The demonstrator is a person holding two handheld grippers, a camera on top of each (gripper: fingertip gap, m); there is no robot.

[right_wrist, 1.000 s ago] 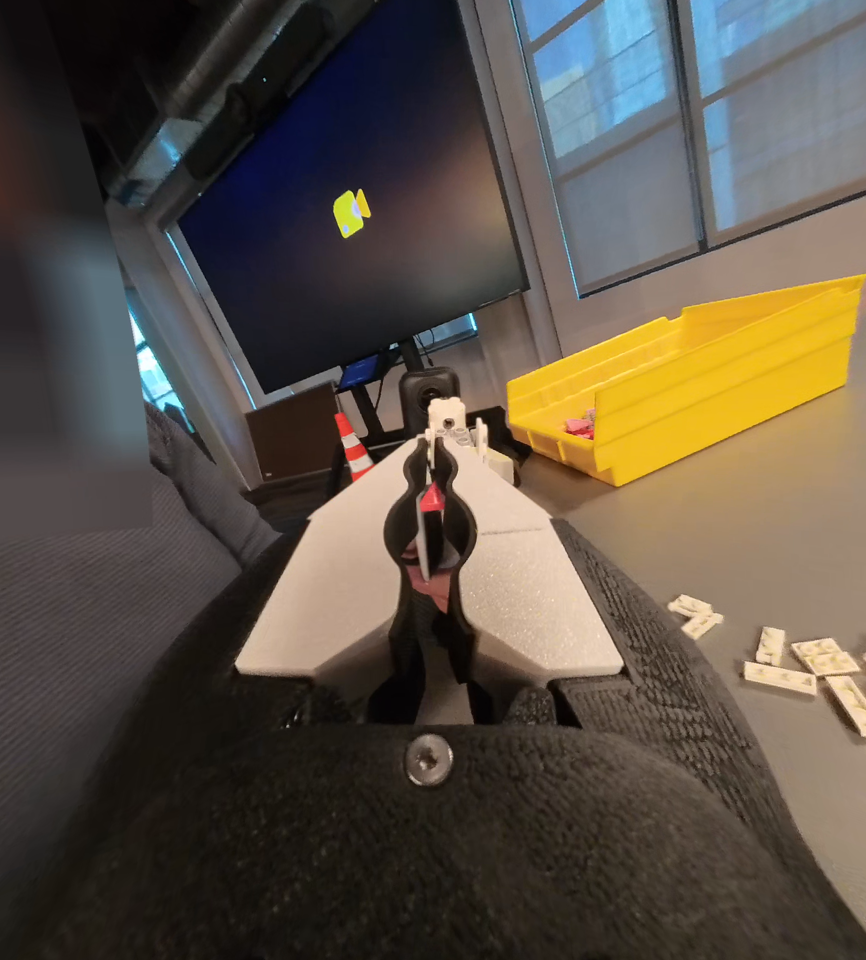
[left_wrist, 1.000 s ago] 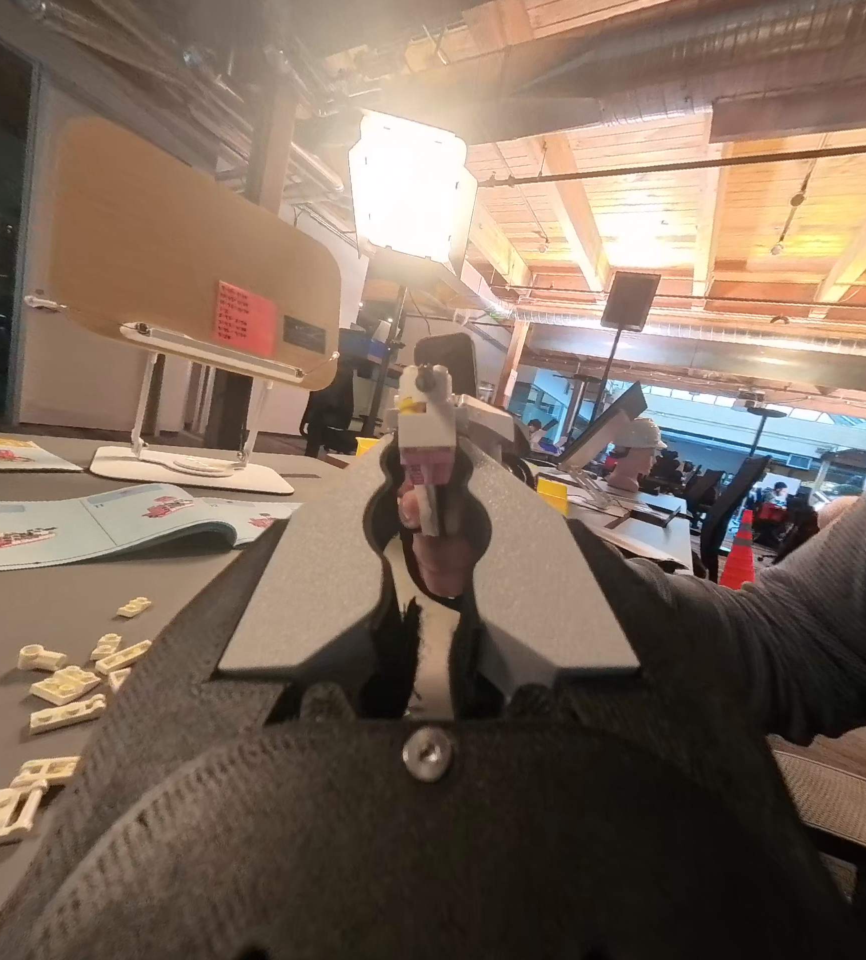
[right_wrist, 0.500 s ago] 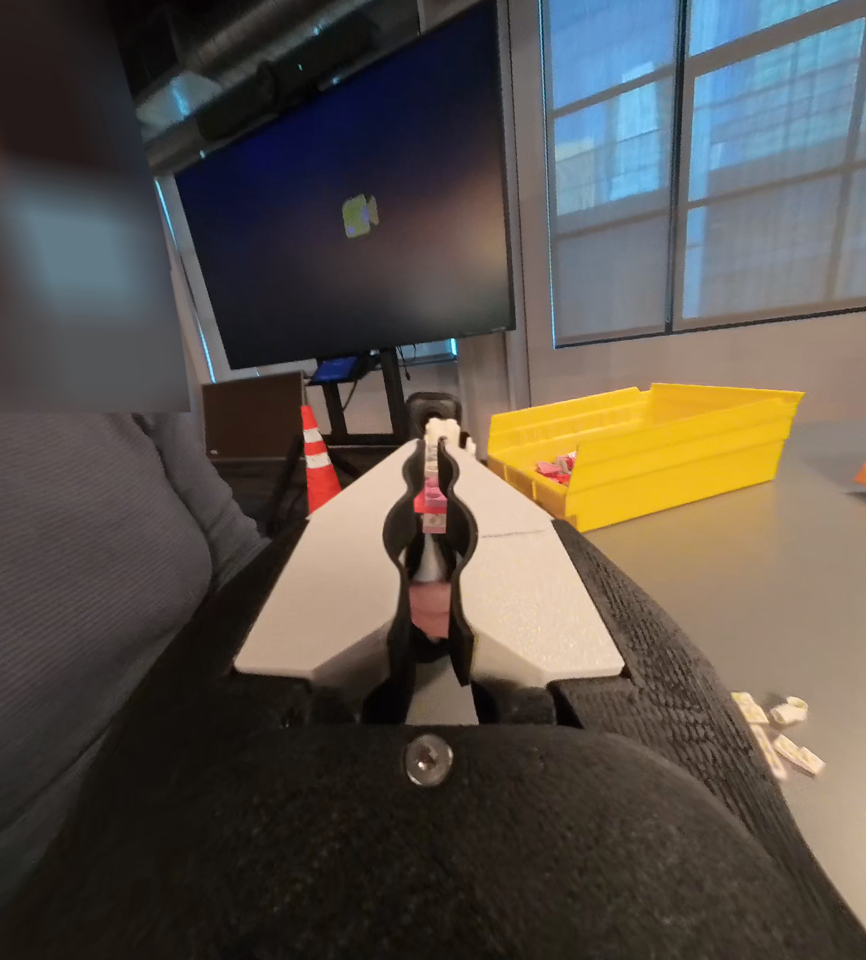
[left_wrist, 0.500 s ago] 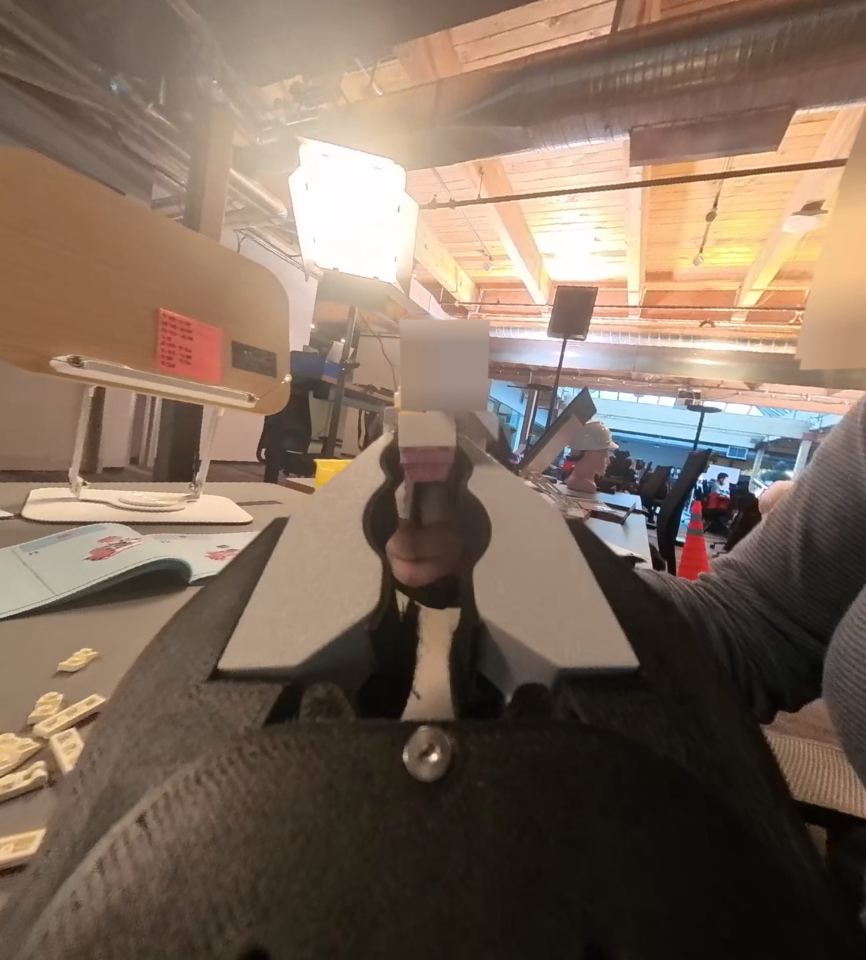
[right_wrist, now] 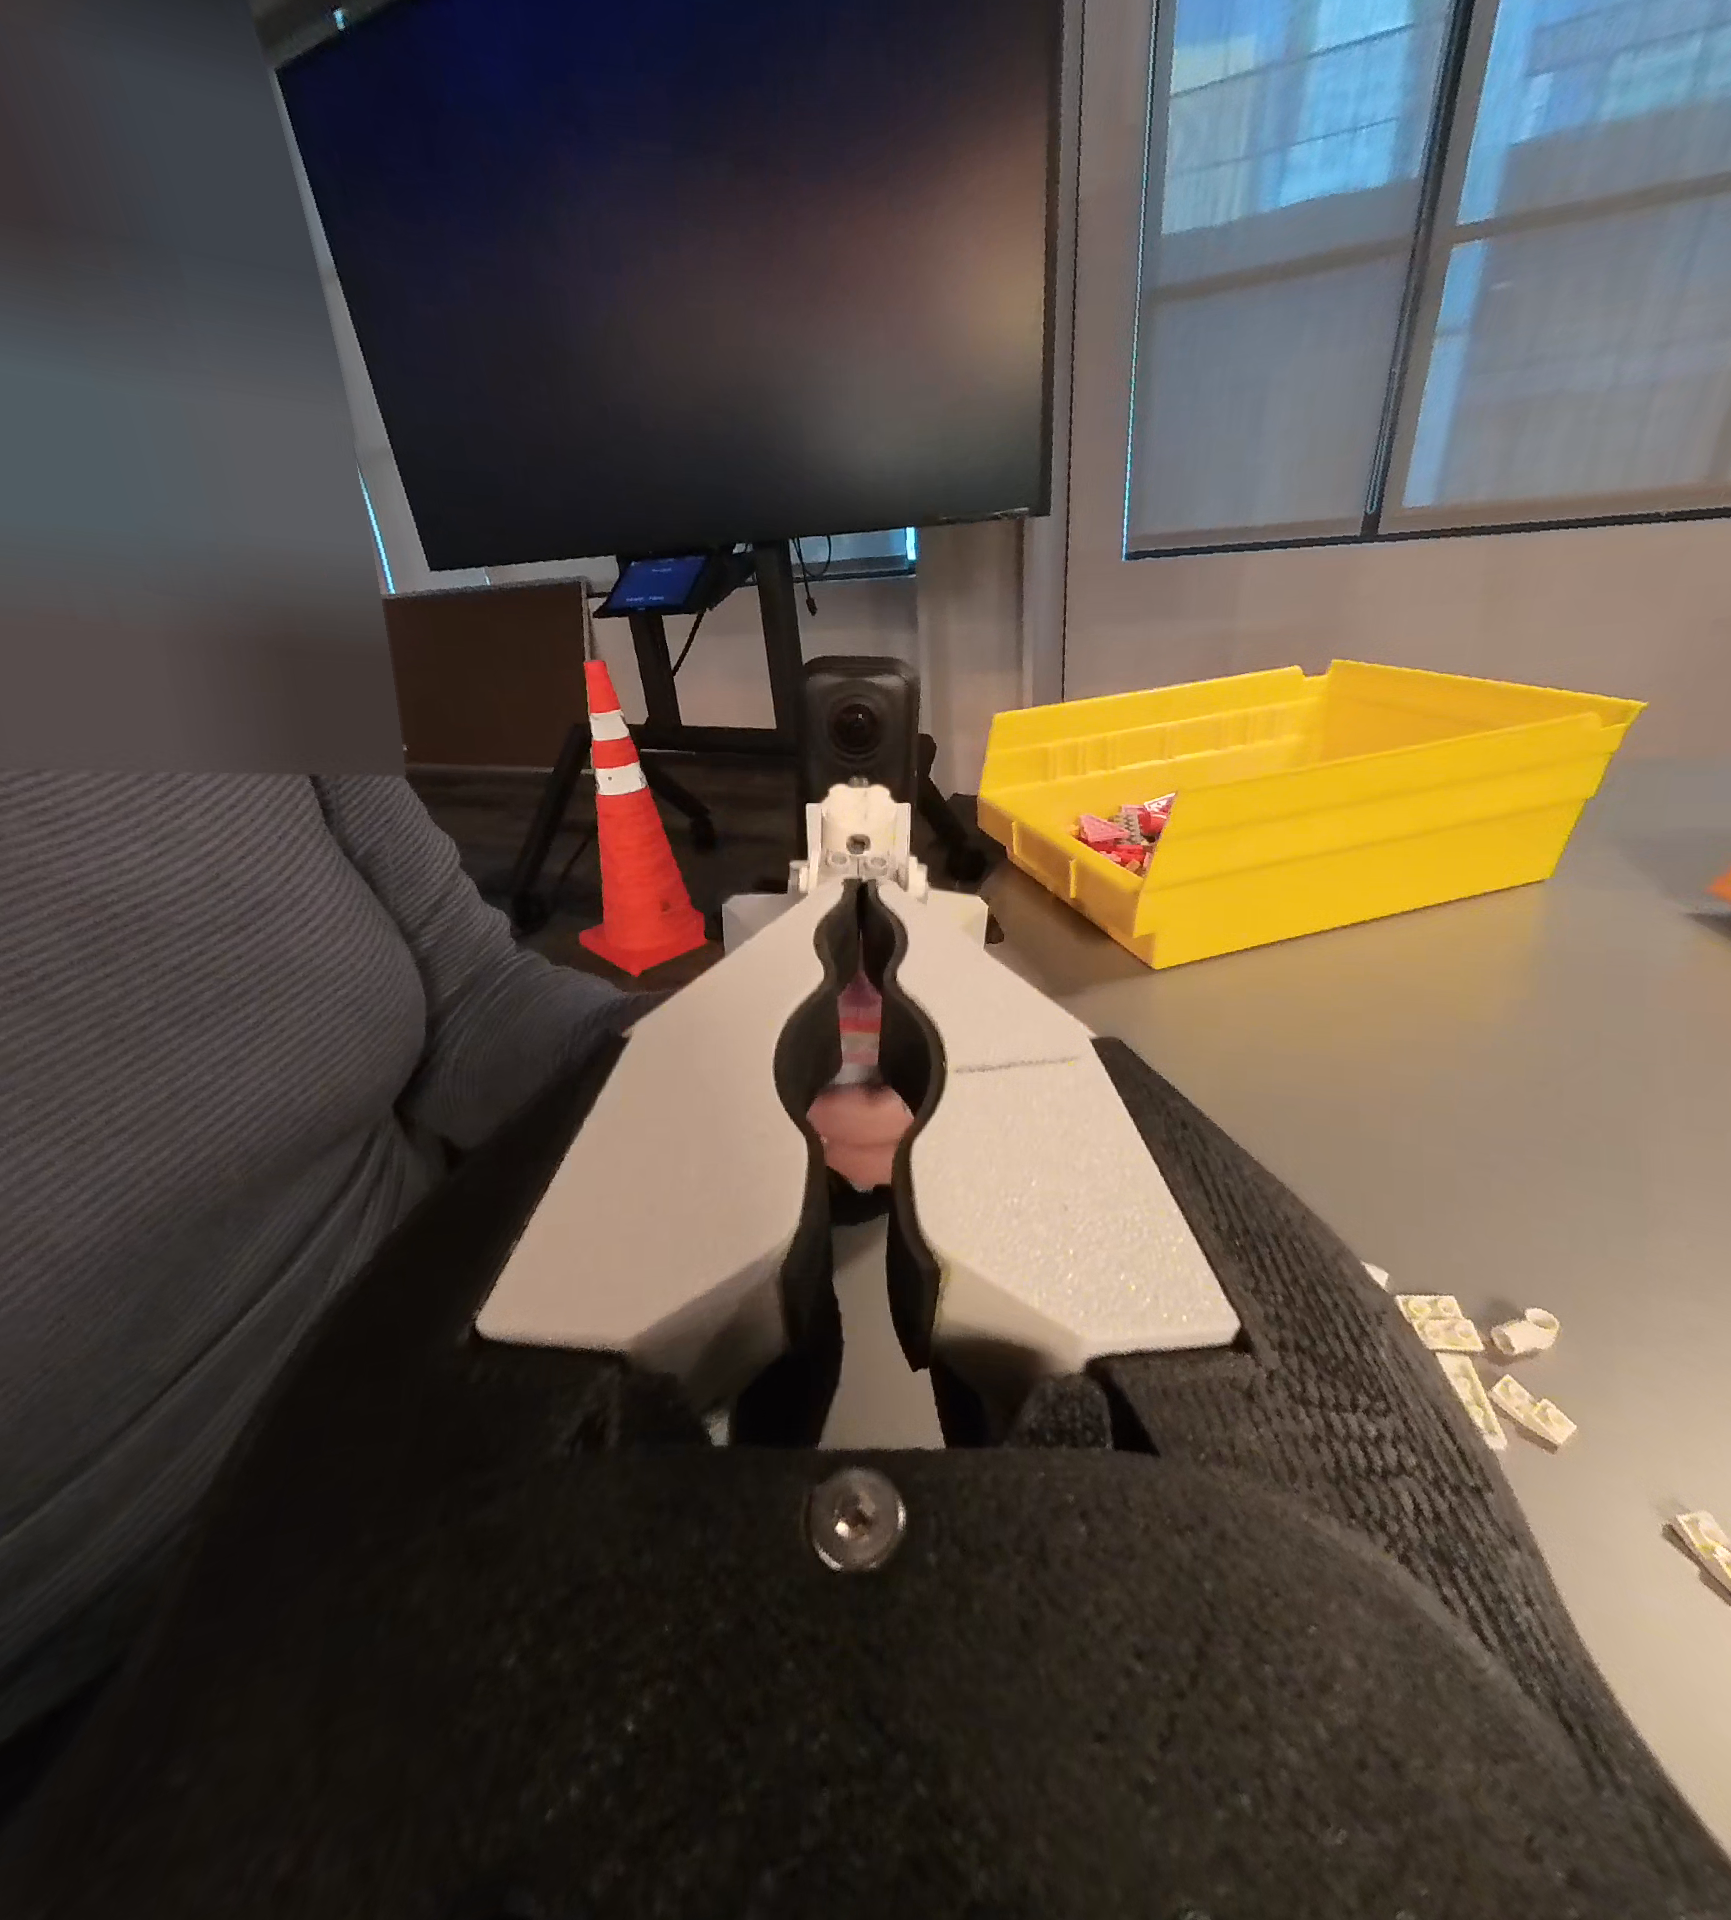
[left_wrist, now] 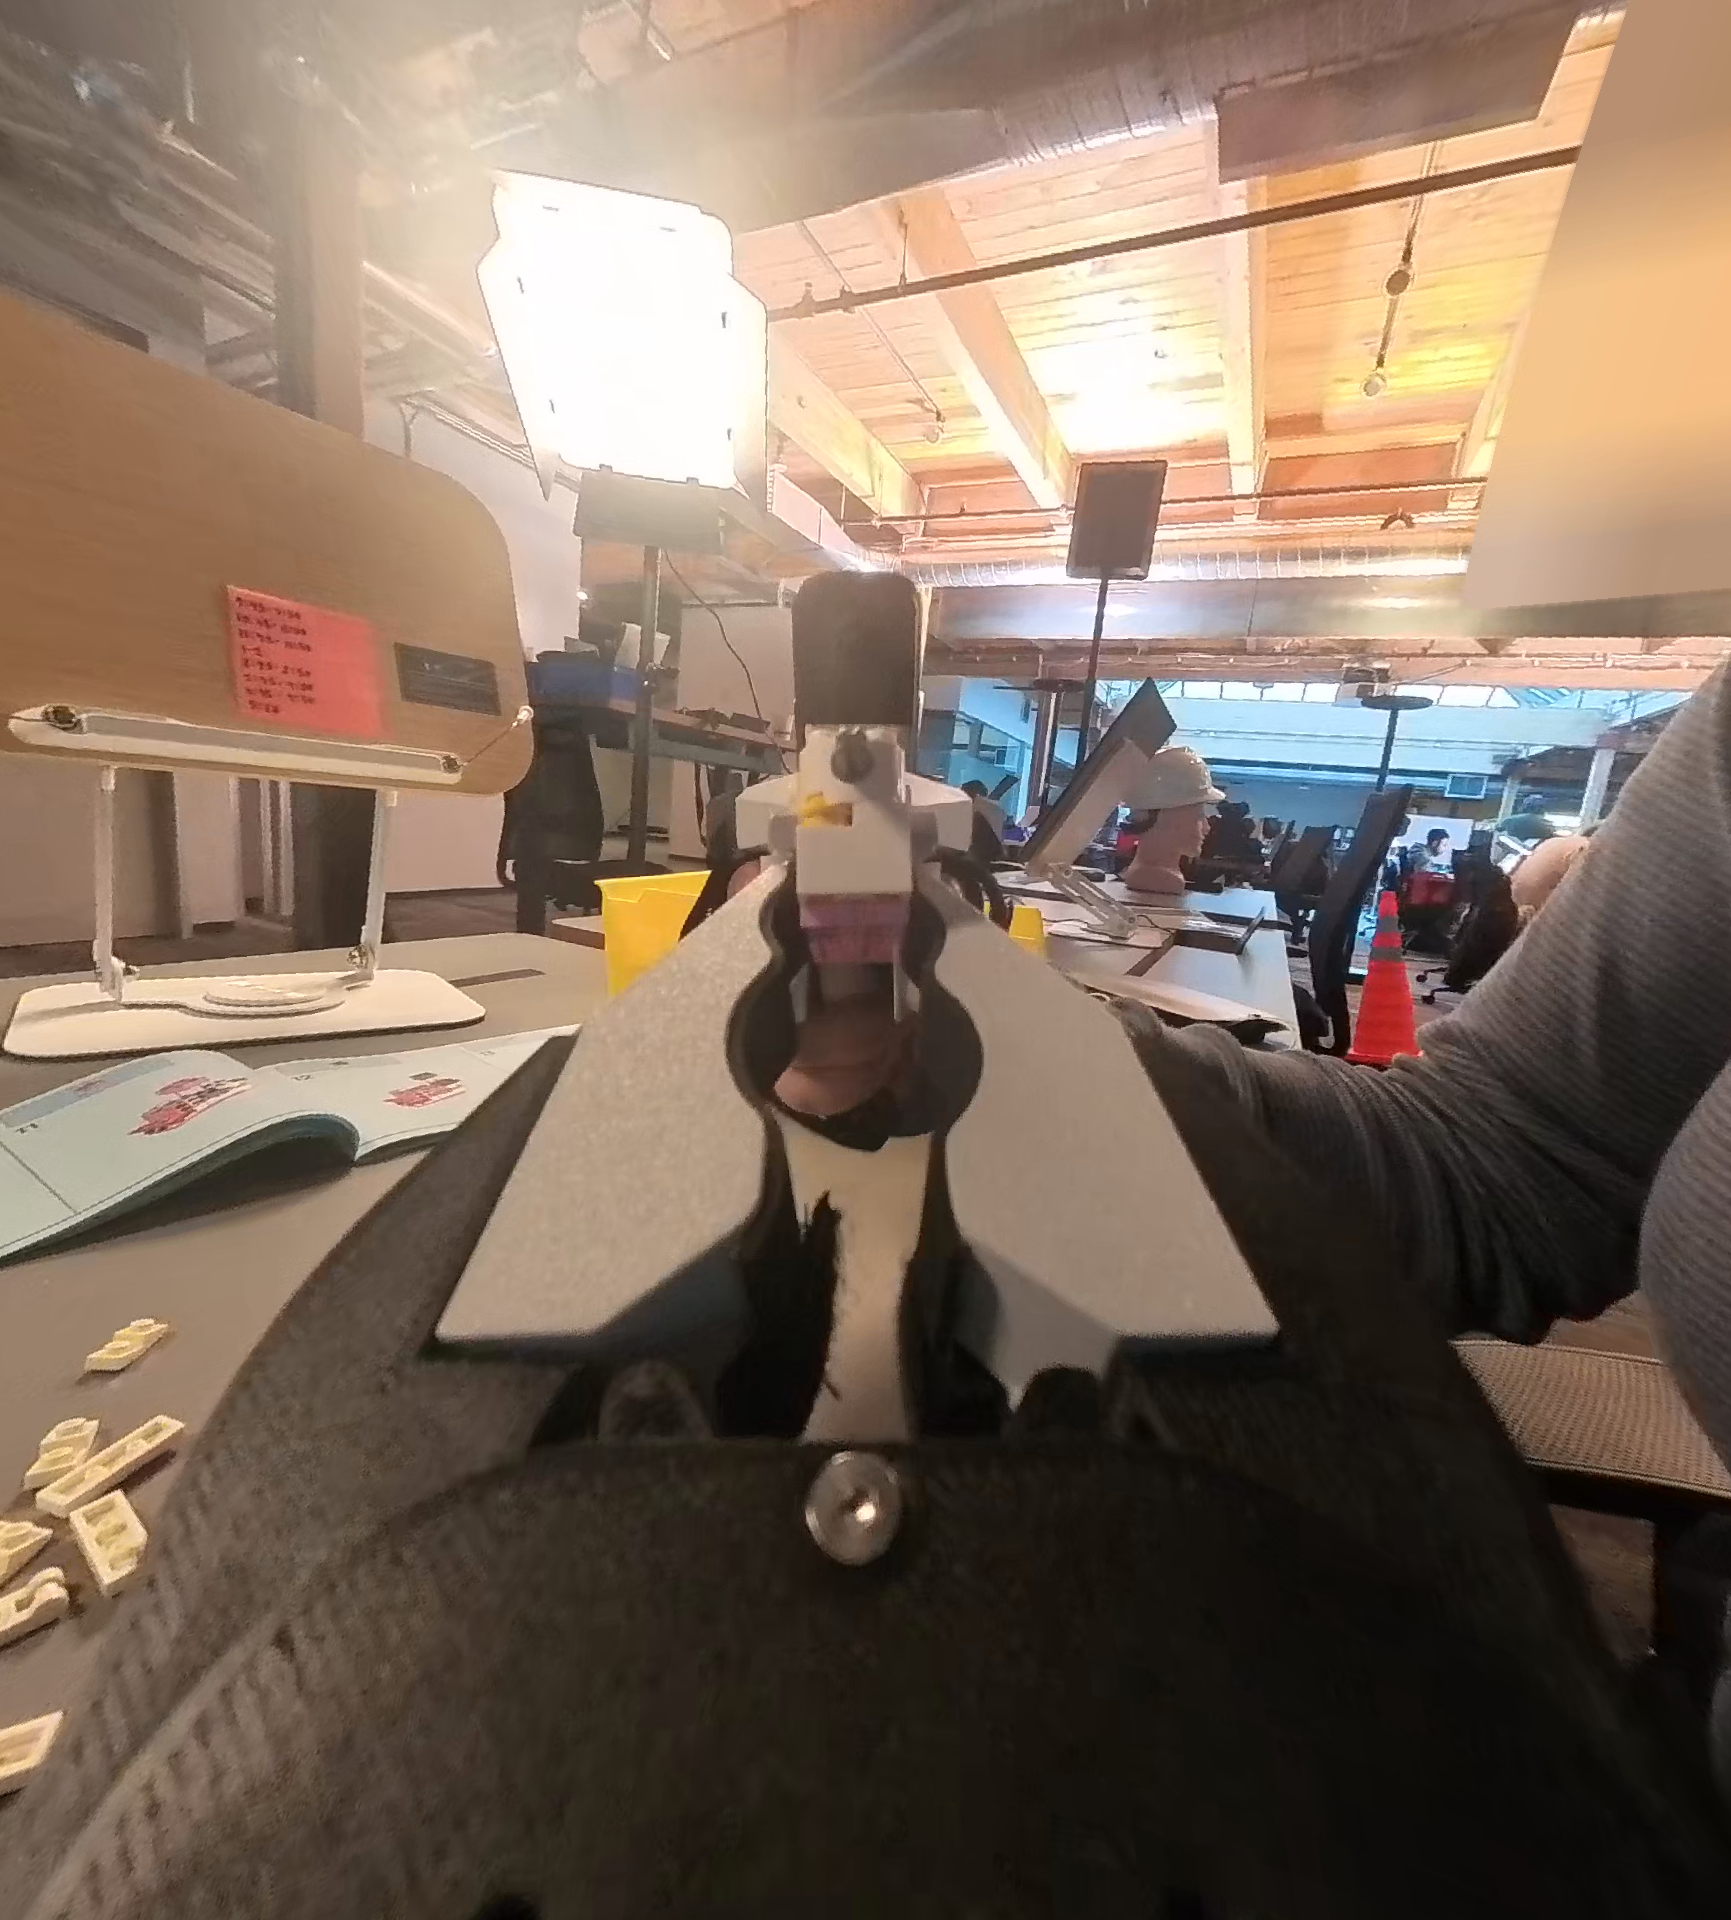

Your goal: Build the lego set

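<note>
My left gripper (left_wrist: 853,935) is shut on a small brick assembly (left_wrist: 848,842). It is white on top, with a black pin and a pink part (left_wrist: 853,928) pinched between the pads. It is held in the air above the grey table (left_wrist: 217,1299). My right gripper (right_wrist: 859,902) faces it from the other side and is shut. Its fingertips are together right against the near end of the same white assembly (right_wrist: 856,836). The right gripper's pale wedge (left_wrist: 944,805) and black camera (left_wrist: 856,655) show behind the assembly in the left wrist view.
Loose white pieces (left_wrist: 61,1475) lie on the table and show in the right wrist view (right_wrist: 1484,1371). An open booklet (left_wrist: 165,1132) and a wooden board on a white stand (left_wrist: 165,582) are at the left. A yellow bin (right_wrist: 1308,831) holds pink pieces. A person's grey sleeve (left_wrist: 1463,1091) is close. My two grippers' fingertips are within a few centimetres of each other.
Both grippers turned and levelled while staying tip to tip. The assembly stayed in the left grasp. In the right view the yellow bin moved right and the screen rose.
</note>
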